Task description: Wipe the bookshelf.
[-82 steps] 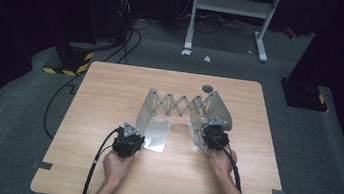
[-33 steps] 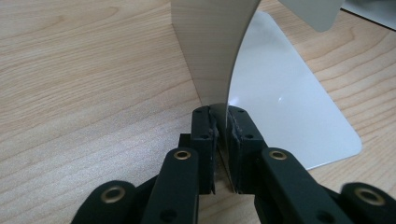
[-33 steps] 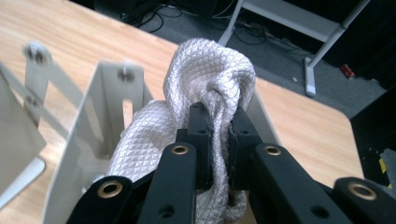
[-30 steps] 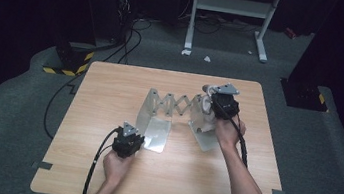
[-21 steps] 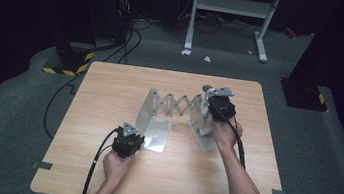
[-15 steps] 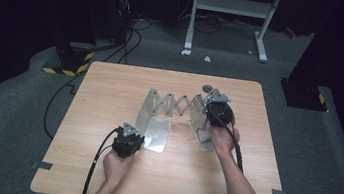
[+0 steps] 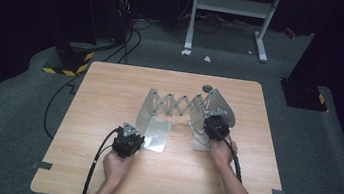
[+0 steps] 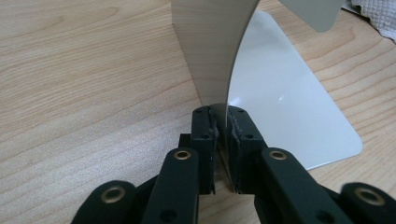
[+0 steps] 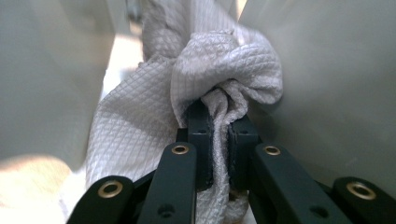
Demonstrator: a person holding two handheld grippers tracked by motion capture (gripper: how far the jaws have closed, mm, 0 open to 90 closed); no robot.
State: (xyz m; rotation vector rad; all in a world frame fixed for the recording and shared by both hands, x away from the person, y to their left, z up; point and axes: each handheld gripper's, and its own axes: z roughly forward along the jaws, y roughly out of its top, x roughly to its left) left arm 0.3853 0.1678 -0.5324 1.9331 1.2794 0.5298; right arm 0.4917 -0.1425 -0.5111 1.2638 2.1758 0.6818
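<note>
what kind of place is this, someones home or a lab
Most likely a lab or recording studio, not a home. A lone wooden table stands on grey carpet amid black curtains, with cables running to equipment behind it, hazard tape on the floor, and a white stand at the back.

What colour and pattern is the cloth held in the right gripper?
White, with a fine diamond-grid weave; the cloth shows best in the right gripper view.

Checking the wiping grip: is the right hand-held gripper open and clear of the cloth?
No, the right hand-held gripper is shut on a bunched fold of the white cloth.
</note>
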